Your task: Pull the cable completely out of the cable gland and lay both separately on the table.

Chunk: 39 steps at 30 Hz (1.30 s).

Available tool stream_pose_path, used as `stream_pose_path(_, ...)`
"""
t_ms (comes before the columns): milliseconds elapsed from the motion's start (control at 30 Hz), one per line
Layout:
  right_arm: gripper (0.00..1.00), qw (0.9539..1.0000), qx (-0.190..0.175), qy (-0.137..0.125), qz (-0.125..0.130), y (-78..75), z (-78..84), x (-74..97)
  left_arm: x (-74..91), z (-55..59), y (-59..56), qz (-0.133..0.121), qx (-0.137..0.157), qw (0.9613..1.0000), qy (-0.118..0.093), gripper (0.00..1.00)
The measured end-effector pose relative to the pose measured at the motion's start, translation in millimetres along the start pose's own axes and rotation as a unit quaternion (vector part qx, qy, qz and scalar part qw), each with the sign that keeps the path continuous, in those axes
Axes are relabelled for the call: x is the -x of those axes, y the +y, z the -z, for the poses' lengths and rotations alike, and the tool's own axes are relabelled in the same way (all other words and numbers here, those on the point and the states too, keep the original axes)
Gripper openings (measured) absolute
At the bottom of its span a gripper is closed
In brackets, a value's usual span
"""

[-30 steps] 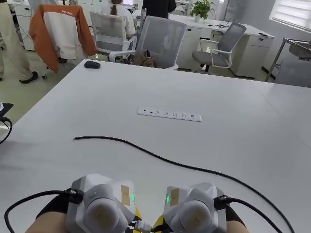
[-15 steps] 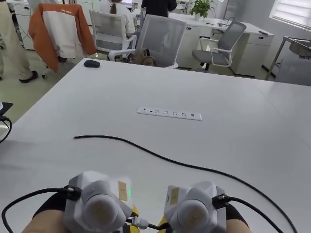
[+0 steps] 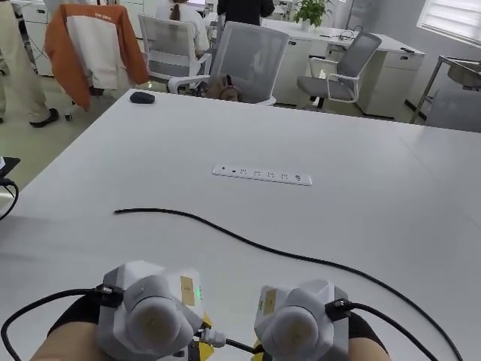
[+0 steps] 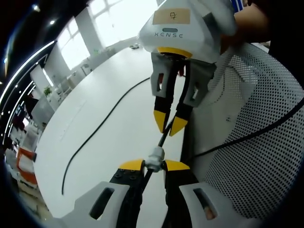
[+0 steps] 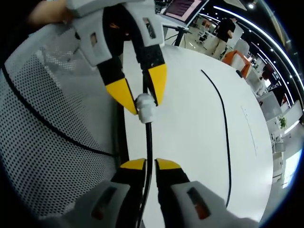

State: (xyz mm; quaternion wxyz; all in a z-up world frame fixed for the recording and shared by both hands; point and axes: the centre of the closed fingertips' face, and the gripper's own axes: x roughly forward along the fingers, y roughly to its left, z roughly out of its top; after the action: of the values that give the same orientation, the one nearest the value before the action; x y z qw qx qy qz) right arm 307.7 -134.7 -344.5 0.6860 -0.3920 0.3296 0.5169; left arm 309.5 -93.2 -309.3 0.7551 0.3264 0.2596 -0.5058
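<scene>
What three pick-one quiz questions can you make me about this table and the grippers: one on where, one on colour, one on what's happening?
1. Where does the white power strip lie?
A. on a chair
B. on the table, beyond the long black wire
C. between two jaws

2. What colour are the gripper tips?
A. yellow
B. green
C. red

3. What is the left gripper doing?
A. hanging open
B. gripping the white cable gland
C. holding a mouse

Answers:
1 B: the head view shows the strip lying flat, farther off than the wire.
2 A: both gripper views show yellow tips.
3 B: its jaws pinch the gland, while the right gripper pinches the cable going into it.
</scene>
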Motion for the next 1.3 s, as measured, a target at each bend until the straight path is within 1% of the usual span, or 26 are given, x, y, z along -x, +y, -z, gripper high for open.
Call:
stream_pose_path(33, 0.16, 0.9998, -0.003, -0.018, 0.002, -0.3, -6.9, 0.5, 0.0, -0.7, -0.2, 0.001, 0.0, 1.0, -0.002, 0.17)
stream_pose_path(67, 0.2, 0.9994, -0.014, -0.03, -0.003, 0.8, -11.2, 0.7, 0.0, -1.1, -0.3, 0.001, -0.001, 1.0, -0.002, 0.17)
stream_pose_path(100, 0.21, 0.999, -0.018, -0.04, -0.01, 2.3, -15.3, 2.2, 0.0, -1.9, -0.5, 0.001, -0.003, 1.0, -0.004, 0.17)
stream_pose_path(167, 0.19, 0.9983, -0.011, -0.056, -0.01, 2.9, -22.2, 4.5, 0.0, -3.0, -1.5, 0.003, -0.004, 1.0, -0.006, 0.17)
stream_pose_path(233, 0.2, 0.997, -0.012, -0.075, -0.014, 5.0, -29.4, 6.0, 0.3, -4.0, -3.0, 0.006, -0.006, 0.9999, -0.008, 0.17)
stream_pose_path(300, 0.19, 0.9965, -0.014, -0.081, -0.018, 7.4, -32.8, 7.2, 0.7, -6.0, -4.5, 0.008, -0.009, 0.9999, -0.011, 0.17)
stream_pose_path(400, 0.11, 0.9976, -0.001, -0.067, -0.016, 7.0, -27.4, 5.4, 0.3, -9.8, -6.2, 0.011, -0.015, 0.9997, -0.019, 0.17)
stream_pose_path(433, 0.04, 0.9981, 0.008, -0.06, -0.015, 6.8, -24.7, 5.3, 0.0, -10.6, -7.0, 0.012, -0.016, 0.9996, -0.02, 0.17)
stream_pose_path(500, 0.03, 0.9979, 0.011, -0.062, -0.014, 7.6, -24.9, 5.7, -0.3, -11.4, -7.8, 0.013, -0.017, 0.9995, -0.021, 0.17)
stream_pose_path(700, 0.02, 0.998, 0.008, -0.061, -0.013, 6.6, -25.3, 4.7, -0.7, -10.0, -6.2, 0.013, -0.015, 0.9996, -0.02, 0.17)
stream_pose_path(867, 0.02, 0.9987, 0.005, -0.05, -0.002, 1.8, -20.0, 4.8, 0.3, -8.6, -1.2, 0.005, -0.009, 0.9998, -0.019, 0.17)
stream_pose_path(1000, 0.02, 0.9995, 0.001, -0.032, 0.004, -1.2, -12.2, 4.0, 0.9, -7.2, 0.1, 0.001, -0.006, 0.9999, -0.016, 0.17)
stream_pose_path(1300, 0.02, 0.9999, -0.013, -0.003, 0.009, -4.9, 1.7, 2.1, 2.5, -6.3, 2.6, -0.004, -0.001, 0.9999, -0.014, 0.17)
